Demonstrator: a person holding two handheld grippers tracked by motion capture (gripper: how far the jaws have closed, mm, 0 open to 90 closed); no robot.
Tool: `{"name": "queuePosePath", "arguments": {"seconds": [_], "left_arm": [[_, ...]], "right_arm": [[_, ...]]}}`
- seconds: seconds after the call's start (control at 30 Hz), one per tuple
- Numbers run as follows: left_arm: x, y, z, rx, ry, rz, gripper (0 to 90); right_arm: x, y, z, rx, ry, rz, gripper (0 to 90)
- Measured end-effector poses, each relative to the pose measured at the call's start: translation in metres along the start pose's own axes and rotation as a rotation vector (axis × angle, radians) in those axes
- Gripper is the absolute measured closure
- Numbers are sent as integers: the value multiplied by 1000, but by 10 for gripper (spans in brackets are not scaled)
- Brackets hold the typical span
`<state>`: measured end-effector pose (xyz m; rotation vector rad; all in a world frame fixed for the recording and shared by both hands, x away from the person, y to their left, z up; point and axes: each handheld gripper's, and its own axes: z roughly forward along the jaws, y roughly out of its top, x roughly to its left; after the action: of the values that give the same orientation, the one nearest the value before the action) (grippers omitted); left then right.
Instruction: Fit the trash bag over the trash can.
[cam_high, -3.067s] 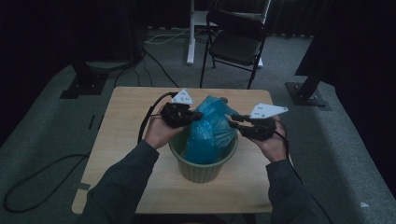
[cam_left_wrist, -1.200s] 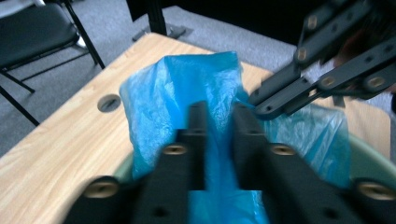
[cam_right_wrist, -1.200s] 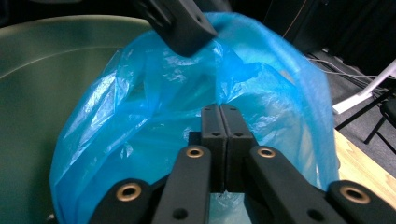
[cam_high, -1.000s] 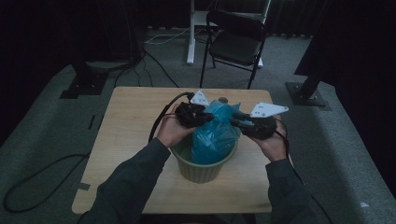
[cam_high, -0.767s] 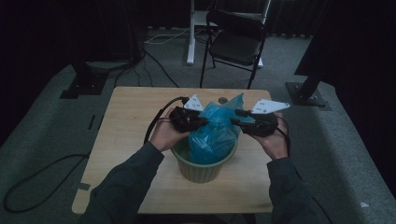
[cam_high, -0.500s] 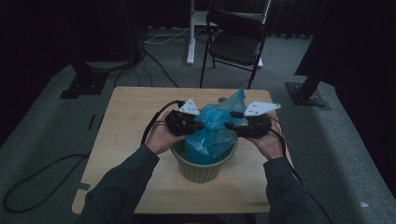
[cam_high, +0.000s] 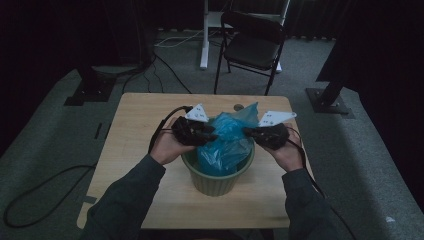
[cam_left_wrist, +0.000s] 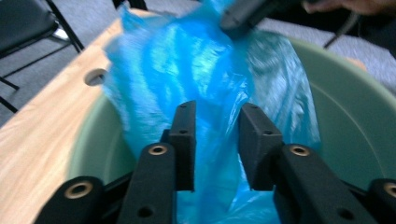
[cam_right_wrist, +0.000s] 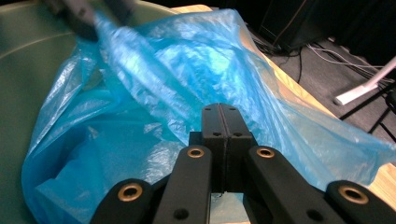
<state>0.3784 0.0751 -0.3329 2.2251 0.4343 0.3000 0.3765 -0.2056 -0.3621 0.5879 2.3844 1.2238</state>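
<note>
While we are looking down from the high view, we are seeing a blue plastic bag (cam_high: 225, 145) sitting inside a green round bin (cam_high: 218, 177), which is standing on a light wooden table (cam_high: 135, 130) toward its near middle. Part of the bag is rising above the bin's rim and leaning toward the far right.

We are holding the left gripper (cam_high: 200, 134) at the bin's left rim, and its jaws have just been opening. In the left gripper view its pads are standing apart, with a fold of the blue bag (cam_left_wrist: 187, 70) running between them; we are not seeing the pads pressing on the film, so this gripper is released. The green bin wall (cam_left_wrist: 355, 116) is curving behind the bag, and the table edge (cam_left_wrist: 42, 126) is showing at the left.

We are holding the right gripper (cam_high: 255, 132) at the bin's right rim, and its jaws have just been closing. In the right gripper view its pads are clenched flat together, right against the bag (cam_right_wrist: 187, 70); whether a thin layer of film is being pinched between them we cannot tell.

Beyond the table a black folding chair (cam_high: 252, 45) is standing on the grey carpet, with cables (cam_high: 165, 65) trailing across the floor at the left.
</note>
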Motion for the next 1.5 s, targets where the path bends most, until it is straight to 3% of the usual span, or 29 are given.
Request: {"name": "queuePosePath", "arguments": {"seconds": [0.23,0.33,0.43,0.47,0.6,0.77,0.87,0.97,1.03,1.2,1.27,1.33,1.37,1.5], "left_arm": [[17,15,5,-62,37,-70,605],[22,19,8,-74,31,-86,595],[31,24,6,-128,0,-131,588],[33,26,6,-130,12,-141,588],[38,32,17,-87,37,-152,573],[39,40,39,-9,33,-154,553],[38,40,49,28,20,-161,599],[36,40,51,54,18,-150,821],[34,40,49,63,21,-135,891],[22,36,40,52,41,-71,898],[15,33,33,29,50,-51,898],[13,32,31,20,53,-44,898],[5,27,25,7,70,-22,898],[-2,18,17,-17,76,-11,897]], "right_arm": [[2,0,-1,-10,10,-23,900],[2,-1,-2,-9,13,-29,900],[2,-2,-3,-8,16,-31,900],[2,-2,-3,-8,15,-30,900],[3,-2,-6,-19,25,-36,900],[6,-2,-6,-21,36,-51,900],[8,-1,-7,-25,44,-59,900],[12,-2,-10,-26,53,-71,900],[13,-2,-11,-26,55,-80,900],[17,-3,-15,-30,69,-90,898],[17,-3,-18,-40,71,-87,825],[17,-2,-21,-58,67,-80,803],[14,0,-27,-89,54,-62,763],[9,5,-35,-137,24,-31,743]]}}
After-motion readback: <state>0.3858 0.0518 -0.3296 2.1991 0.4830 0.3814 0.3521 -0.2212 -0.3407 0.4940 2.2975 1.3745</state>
